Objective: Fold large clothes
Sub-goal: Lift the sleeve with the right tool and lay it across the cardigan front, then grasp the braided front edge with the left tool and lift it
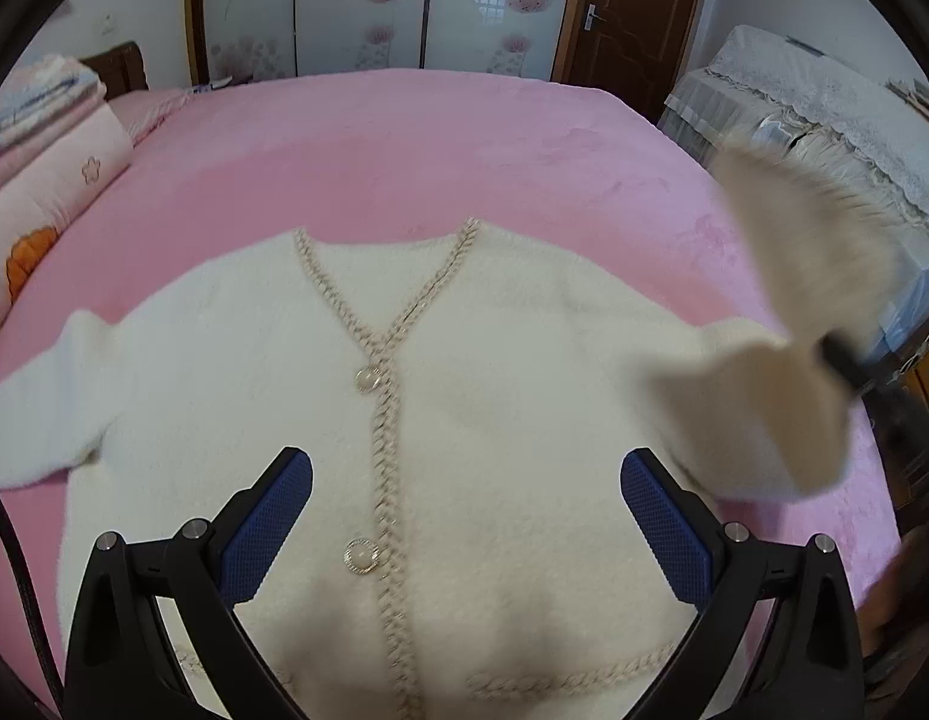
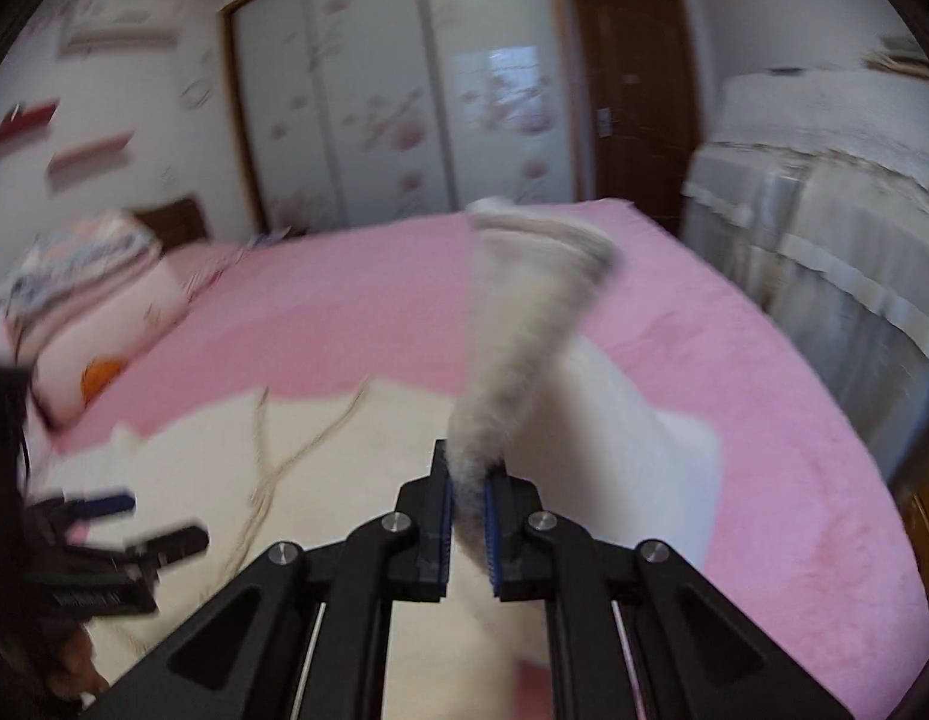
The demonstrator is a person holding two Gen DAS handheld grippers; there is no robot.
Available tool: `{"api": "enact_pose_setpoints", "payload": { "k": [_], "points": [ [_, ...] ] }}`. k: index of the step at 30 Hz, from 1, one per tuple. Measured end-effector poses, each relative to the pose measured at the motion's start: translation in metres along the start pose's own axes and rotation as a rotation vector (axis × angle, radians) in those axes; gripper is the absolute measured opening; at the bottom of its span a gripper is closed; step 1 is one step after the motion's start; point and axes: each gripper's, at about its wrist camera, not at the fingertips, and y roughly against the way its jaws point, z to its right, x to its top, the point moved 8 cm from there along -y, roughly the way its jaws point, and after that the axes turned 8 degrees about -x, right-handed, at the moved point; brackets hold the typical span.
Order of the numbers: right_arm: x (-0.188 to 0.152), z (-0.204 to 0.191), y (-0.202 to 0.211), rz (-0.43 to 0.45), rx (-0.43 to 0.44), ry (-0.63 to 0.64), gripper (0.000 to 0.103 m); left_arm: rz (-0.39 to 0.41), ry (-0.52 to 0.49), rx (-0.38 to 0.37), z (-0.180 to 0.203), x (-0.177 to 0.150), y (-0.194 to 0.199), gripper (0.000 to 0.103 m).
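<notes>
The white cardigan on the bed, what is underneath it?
The cardigan lies on a pink blanket. Whatever lies beneath its body is covered. The right gripper lifts one sleeve.

Cardigan (image 1: 476, 396) spread on the bed (image 1: 404, 144), front up.

Folded bedding (image 1: 38, 138) lies at the bed's left; the wardrobe (image 1: 356, 6) stands behind, the door (image 1: 632, 12) to its right. One sleeve (image 2: 524, 330) rises at the right, pinched in the right tongs (image 2: 467, 516); the left tongs (image 1: 464, 516) hover over the cardigan's lower front.

A cream cardigan (image 1: 494, 396) with beige braided trim lies on a pink bedspread (image 1: 404, 150).
</notes>
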Motion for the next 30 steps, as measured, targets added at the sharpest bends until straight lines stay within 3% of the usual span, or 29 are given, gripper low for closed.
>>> {"api": "enact_pose_setpoints", "payload": {
  "k": [3, 6, 8, 11, 19, 23, 30],
  "points": [
    [-0.059, -0.043, -0.043, -0.175, -0.018, 0.112, 0.019, -0.055, 0.011, -0.022, -0.021, -0.018, -0.007, 0.102],
    [-0.109, -0.061, -0.061, -0.309, -0.015, 0.146, 0.026, -0.128, 0.046, -0.071, -0.038, -0.038, -0.019, 0.102],
    [-0.117, -0.060, -0.052, -0.300, -0.001, 0.125, 0.041, -0.160, 0.084, -0.122, -0.046, -0.048, -0.026, 0.102],
    [-0.118, -0.053, -0.028, -0.283, 0.032, 0.042, 0.051, -0.182, 0.140, -0.199, -0.049, -0.055, -0.035, 0.098],
    [-0.125, -0.029, 0.012, -0.252, 0.065, -0.134, 0.051, -0.207, 0.162, -0.421, -0.004, -0.058, -0.063, 0.092],
    [-0.138, -0.025, 0.010, -0.279, 0.080, -0.199, 0.051, -0.259, 0.219, -0.513, 0.012, -0.059, -0.091, 0.076],
    [-0.157, -0.021, 0.006, -0.315, 0.093, -0.227, 0.051, -0.336, 0.301, -0.562, 0.032, -0.066, -0.148, 0.060]
  ]
}}
